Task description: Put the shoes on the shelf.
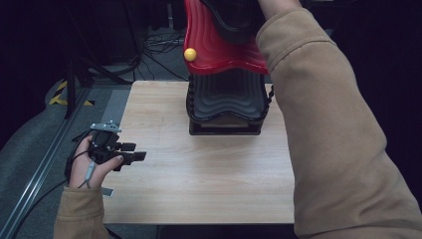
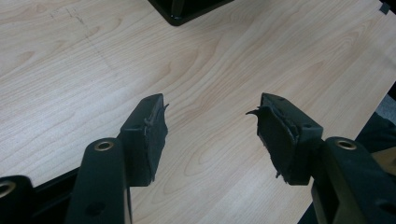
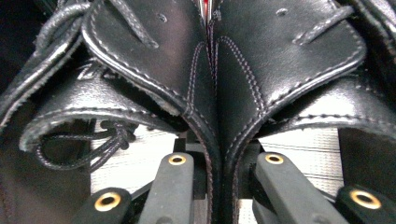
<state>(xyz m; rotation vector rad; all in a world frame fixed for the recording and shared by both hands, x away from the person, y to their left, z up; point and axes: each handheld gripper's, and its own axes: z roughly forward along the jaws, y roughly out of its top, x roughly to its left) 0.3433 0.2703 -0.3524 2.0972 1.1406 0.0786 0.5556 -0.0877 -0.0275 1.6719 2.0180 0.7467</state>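
My right jaws pinch a pair of black leather shoes (image 3: 219,79) by their heels, lifted high over the far side of the table.

From above, my right gripper itself is cut off by the top edge; my sleeve (image 1: 328,124) covers the arm, and the red wavy soles (image 1: 219,45), one bearing a yellow dot (image 1: 190,54), block the uppers. The right gripper (image 3: 219,163) has both jaws narrow, pressed on the two heel backs held together. A black box (image 1: 225,107) stands beneath, its contents hard to make out. My left gripper (image 1: 130,152) rests wide apart and empty at the wooden table's (image 1: 199,174) left edge. No readable writing anywhere.
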